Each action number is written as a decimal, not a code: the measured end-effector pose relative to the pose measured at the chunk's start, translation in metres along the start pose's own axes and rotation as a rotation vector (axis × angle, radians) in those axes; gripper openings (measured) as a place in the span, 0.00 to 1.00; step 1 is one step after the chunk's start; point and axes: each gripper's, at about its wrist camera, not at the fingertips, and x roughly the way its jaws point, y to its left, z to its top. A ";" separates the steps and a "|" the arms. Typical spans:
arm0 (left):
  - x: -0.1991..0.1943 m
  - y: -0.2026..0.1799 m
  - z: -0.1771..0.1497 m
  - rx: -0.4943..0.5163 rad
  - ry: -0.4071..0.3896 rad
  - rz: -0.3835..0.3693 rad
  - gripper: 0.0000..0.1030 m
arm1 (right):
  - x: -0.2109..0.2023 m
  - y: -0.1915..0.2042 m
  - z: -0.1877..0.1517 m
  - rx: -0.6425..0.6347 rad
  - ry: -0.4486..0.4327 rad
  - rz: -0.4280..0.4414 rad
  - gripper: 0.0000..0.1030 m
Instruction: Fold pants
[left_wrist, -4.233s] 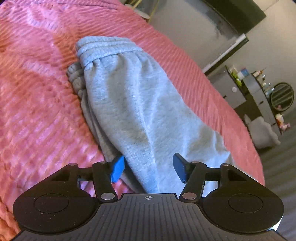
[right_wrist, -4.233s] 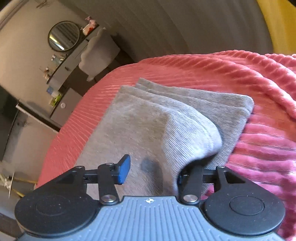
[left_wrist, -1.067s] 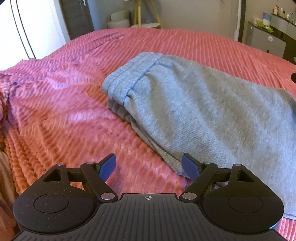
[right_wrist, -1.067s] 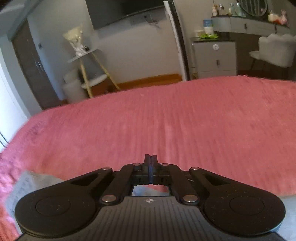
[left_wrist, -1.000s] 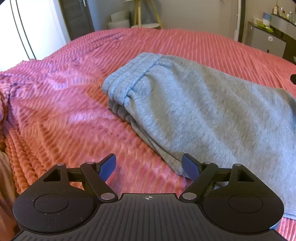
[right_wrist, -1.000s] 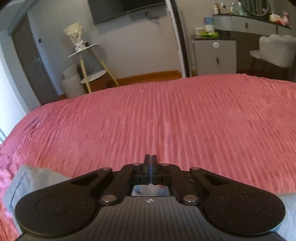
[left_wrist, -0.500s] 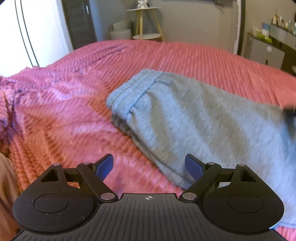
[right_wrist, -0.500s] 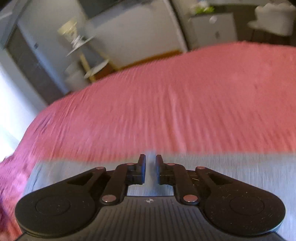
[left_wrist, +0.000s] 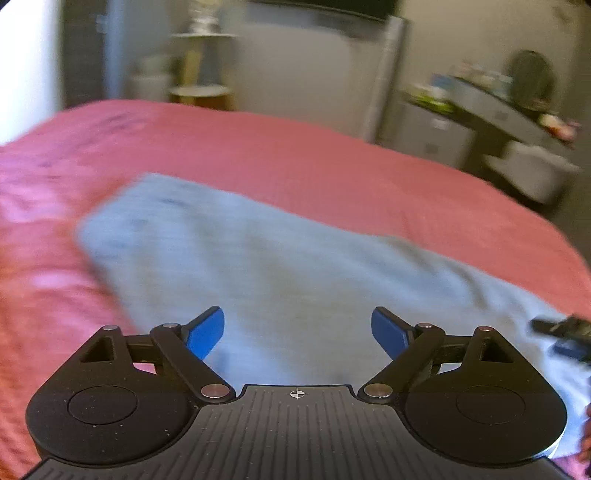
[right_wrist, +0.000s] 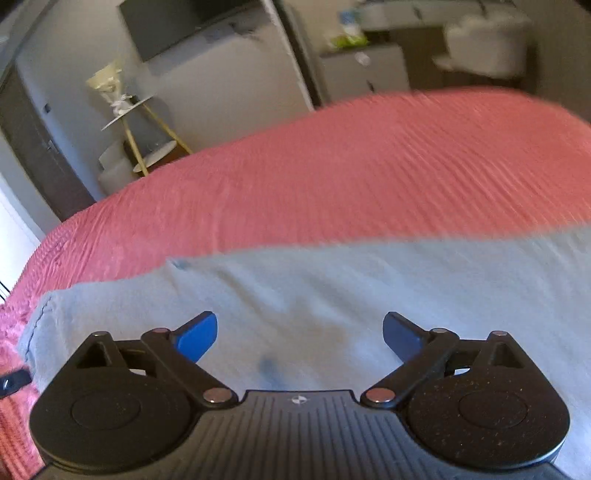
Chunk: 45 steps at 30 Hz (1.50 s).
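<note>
Your right gripper (right_wrist: 300, 338) was shut tight a moment ago, with nothing seen between its jaws. Its jaws have just been opening, and now they stand wide, with nothing pinched between them. It has also slid sideways fast: before, its camera saw almost only the pink bed (right_wrist: 369, 166), and now the grey pants (right_wrist: 332, 295) fill the lower half of its picture, right under the blue pads (right_wrist: 195, 341).

Your left gripper (left_wrist: 297, 332) has just been opening a bit more too. It is wide and holds nothing. It has swung over the pants (left_wrist: 258, 266), which now run from the middle left down to the lower right of its picture. That picture is blurry. At its right edge you can see a dark bit, likely your other gripper.

The pants lie flat on the bed in a long strip, already folded at least once. I think you let go of the last fold and are now lining up both grippers for the next one. You still need to pick an edge to pinch.
</note>
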 end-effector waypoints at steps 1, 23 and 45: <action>0.005 -0.016 -0.003 0.016 0.019 -0.030 0.89 | -0.005 -0.023 -0.004 0.056 0.030 -0.003 0.94; 0.071 -0.097 -0.051 0.164 0.102 0.098 0.92 | -0.193 -0.310 -0.117 0.819 -0.373 -0.273 0.73; 0.080 -0.101 -0.055 0.167 0.111 0.110 0.96 | -0.146 -0.349 -0.124 0.829 -0.532 -0.060 0.47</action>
